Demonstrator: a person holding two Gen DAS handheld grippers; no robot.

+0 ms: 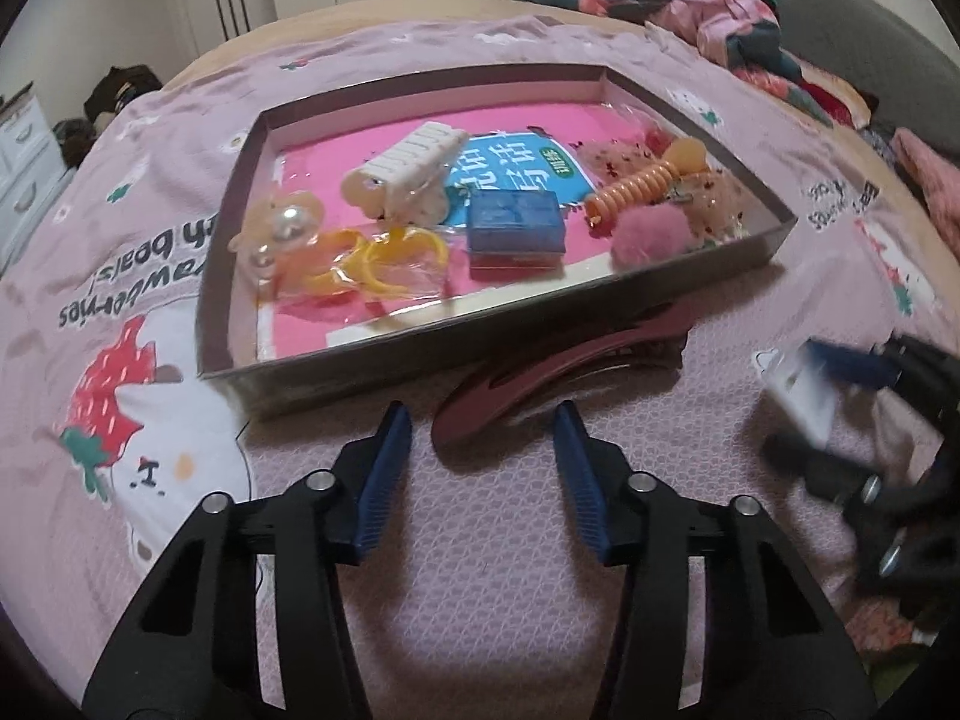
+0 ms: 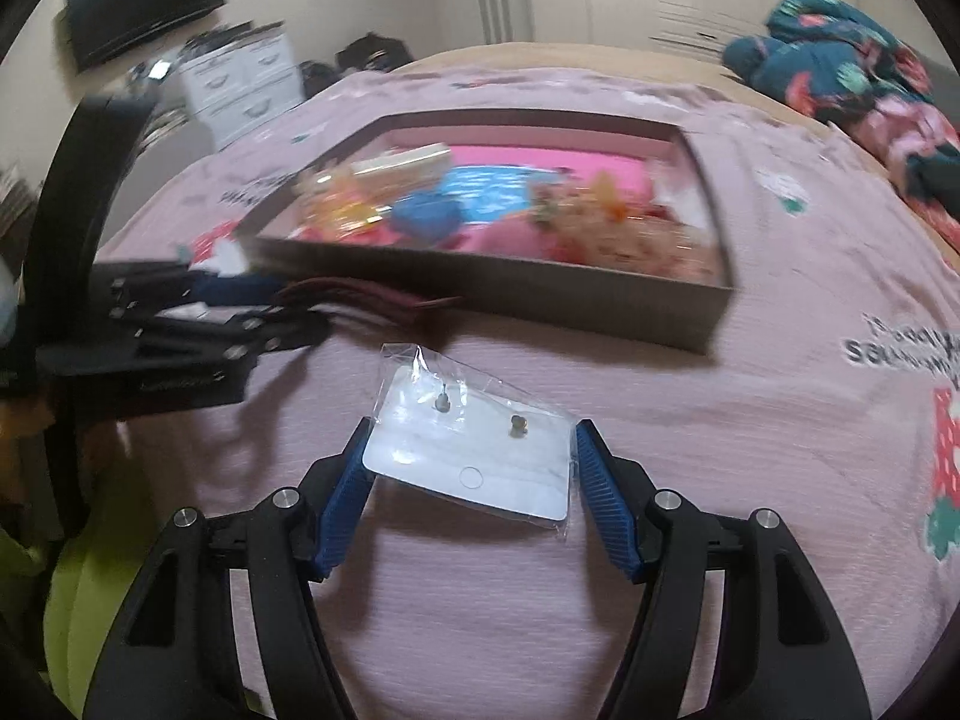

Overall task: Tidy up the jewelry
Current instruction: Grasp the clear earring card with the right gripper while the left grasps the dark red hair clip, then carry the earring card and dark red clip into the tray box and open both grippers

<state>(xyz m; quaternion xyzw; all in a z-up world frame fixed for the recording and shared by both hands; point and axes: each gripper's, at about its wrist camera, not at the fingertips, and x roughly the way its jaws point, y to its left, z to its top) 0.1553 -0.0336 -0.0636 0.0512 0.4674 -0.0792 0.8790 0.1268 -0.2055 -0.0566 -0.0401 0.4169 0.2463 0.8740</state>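
Observation:
A shallow grey box point(image 1: 240, 276) with a pink floor lies on the bed and holds several hair clips, a blue case point(image 1: 517, 222) and yellow rings point(image 1: 384, 264). A dark red hair clip point(image 1: 558, 372) lies on the sheet in front of the box. My left gripper point(image 1: 483, 429) is open, its fingertips either side of the clip's near end. My right gripper point(image 2: 471, 438) is shut on a white earring card in a clear bag point(image 2: 480, 456), held above the sheet. The card and right gripper also show blurred in the left wrist view point(image 1: 804, 390).
The pink printed sheet point(image 1: 480, 570) covers the bed. Crumpled floral clothes point(image 1: 690, 6) lie at the far right. White drawers point(image 2: 240, 84) and a wall screen point(image 2: 138, 0) stand beyond the bed. The box point(image 2: 480, 294) sits just ahead of both grippers.

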